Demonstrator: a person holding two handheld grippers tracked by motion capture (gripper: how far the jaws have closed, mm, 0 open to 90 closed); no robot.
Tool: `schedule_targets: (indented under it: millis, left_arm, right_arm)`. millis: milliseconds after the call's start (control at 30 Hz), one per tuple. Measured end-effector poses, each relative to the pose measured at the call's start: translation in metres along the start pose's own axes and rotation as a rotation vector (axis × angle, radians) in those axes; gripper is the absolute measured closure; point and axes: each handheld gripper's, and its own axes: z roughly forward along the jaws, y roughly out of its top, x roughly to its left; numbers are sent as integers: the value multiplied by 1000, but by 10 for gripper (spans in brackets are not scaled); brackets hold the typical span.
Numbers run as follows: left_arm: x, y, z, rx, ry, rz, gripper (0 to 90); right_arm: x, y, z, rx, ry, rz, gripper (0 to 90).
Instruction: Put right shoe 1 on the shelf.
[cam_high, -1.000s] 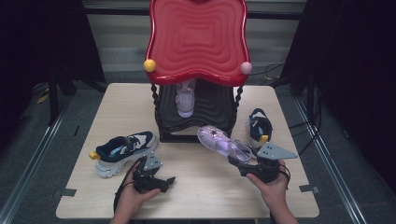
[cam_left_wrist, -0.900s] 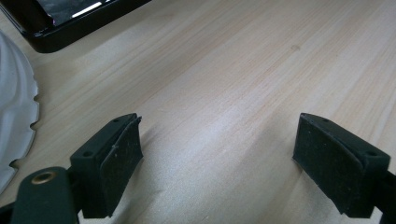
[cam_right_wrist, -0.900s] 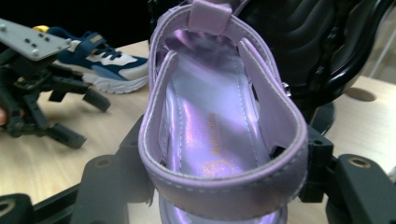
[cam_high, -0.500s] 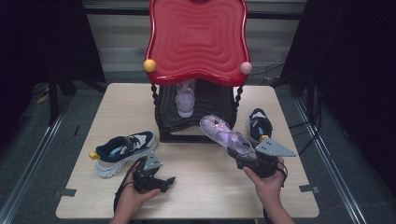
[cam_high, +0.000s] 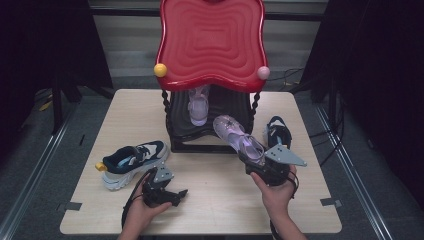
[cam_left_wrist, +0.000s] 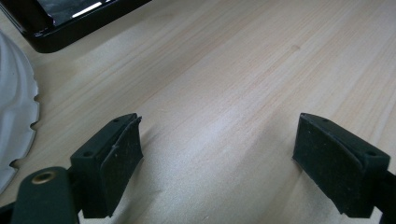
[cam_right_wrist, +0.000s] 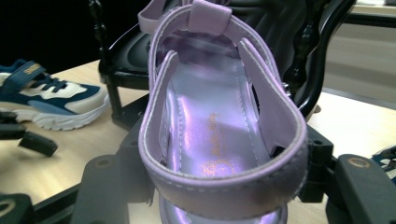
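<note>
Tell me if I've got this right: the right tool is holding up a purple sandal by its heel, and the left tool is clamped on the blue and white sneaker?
Not quite. The left tool holds nothing: the left gripper view shows its jaws wide apart over bare table, with the blue and white sneaker lying beside it in the high view. The right tool does hold the purple sandal by its heel.

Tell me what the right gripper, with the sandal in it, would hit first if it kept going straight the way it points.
Most likely the black lower shelf of the red-topped stand. The right gripper aims the purple sandal toe-first at it, where a second purple sandal sits. Depth is uncertain.
</note>
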Motion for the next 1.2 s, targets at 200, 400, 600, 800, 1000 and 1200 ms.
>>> schedule_targets:
  millis: [200,400,600,800,1000,1200]
  left_arm:
    - [0,0,0,0,0,0,146]
    - [0,0,0,0,1,0,146]
    - [0,0,0,0,1,0,146]
    - [0,0,0,2,2,0,146]
    - [0,0,0,0,0,0,146]
    - [0,0,0,1,-1,0,146]
  right_arm:
    - [5,4,8,5,-41,3,375]
    - [6,9,16,3,-85,27,374]
    - [9,13,25,-3,-125,23,374]
    - [15,16,33,-6,-178,30,375]
    - [19,19,42,-23,-209,19,375]
    - [21,24,48,-37,-256,43,375]
